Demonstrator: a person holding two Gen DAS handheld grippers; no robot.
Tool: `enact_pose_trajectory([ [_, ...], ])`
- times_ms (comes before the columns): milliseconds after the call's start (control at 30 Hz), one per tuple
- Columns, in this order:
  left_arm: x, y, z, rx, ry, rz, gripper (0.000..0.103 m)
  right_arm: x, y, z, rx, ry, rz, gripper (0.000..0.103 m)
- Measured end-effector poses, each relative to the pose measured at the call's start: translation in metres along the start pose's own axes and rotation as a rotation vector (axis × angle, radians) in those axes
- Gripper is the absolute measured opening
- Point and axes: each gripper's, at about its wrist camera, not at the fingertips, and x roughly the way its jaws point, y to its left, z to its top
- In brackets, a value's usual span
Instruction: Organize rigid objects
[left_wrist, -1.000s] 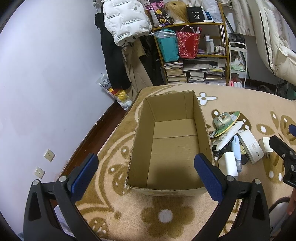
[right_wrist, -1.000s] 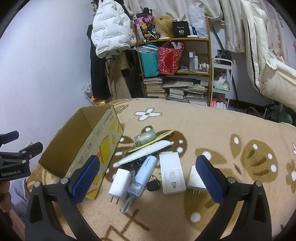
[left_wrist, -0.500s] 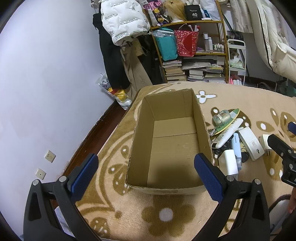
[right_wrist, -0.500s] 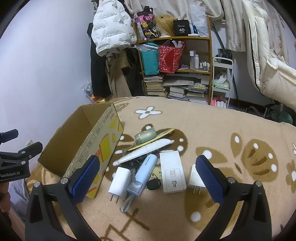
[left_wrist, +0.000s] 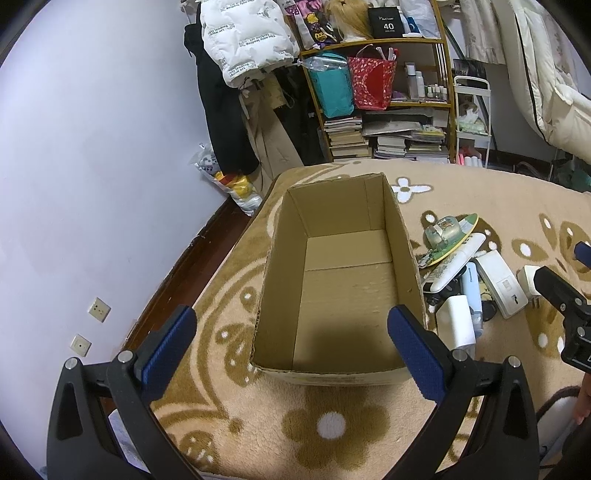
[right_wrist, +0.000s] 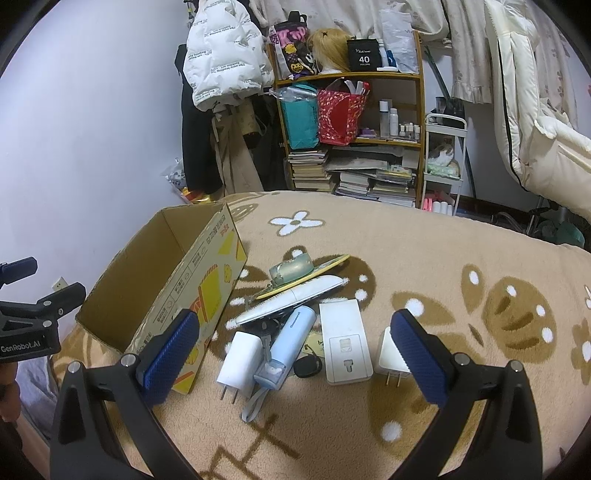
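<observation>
Blanket (right_wrist: 424, 258) bears an open, empty box (left_wrist: 343, 288). Right of it, touching in a cluster: adapter (right_wrist: 345, 341), remote (right_wrist: 291, 301), charger (right_wrist: 239, 353), plug (right_wrist: 388, 356). Left gripper (left_wrist: 291, 338) hovers above the box's near end, fingers wide apart; right gripper (right_wrist: 295, 345) hovers over the cluster, likewise spread, holding nothing.

The left wrist view looks down from close up into the cardboard box (left_wrist: 343, 280) in the middle of the frame. The right wrist view looks down at the pile of small things (right_wrist: 295, 325), box at left. Both see the bookshelf (right_wrist: 369, 122) up top.
</observation>
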Motion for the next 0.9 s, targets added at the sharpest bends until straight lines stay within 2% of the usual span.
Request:
enact_pose_trajectory([
  [533, 0.003, 0.004, 0.0, -0.02, 0.007, 0.002, 0.102, 0.003, -0.001, -0.005, 0.003, 0.002, -0.004, 0.103],
  [900, 0.021, 0.014, 0.008, -0.081, 0.062, -0.017, 0.102, 0.005, -0.004, -0.008, 0.01, -0.001, -0.016, 0.103],
])
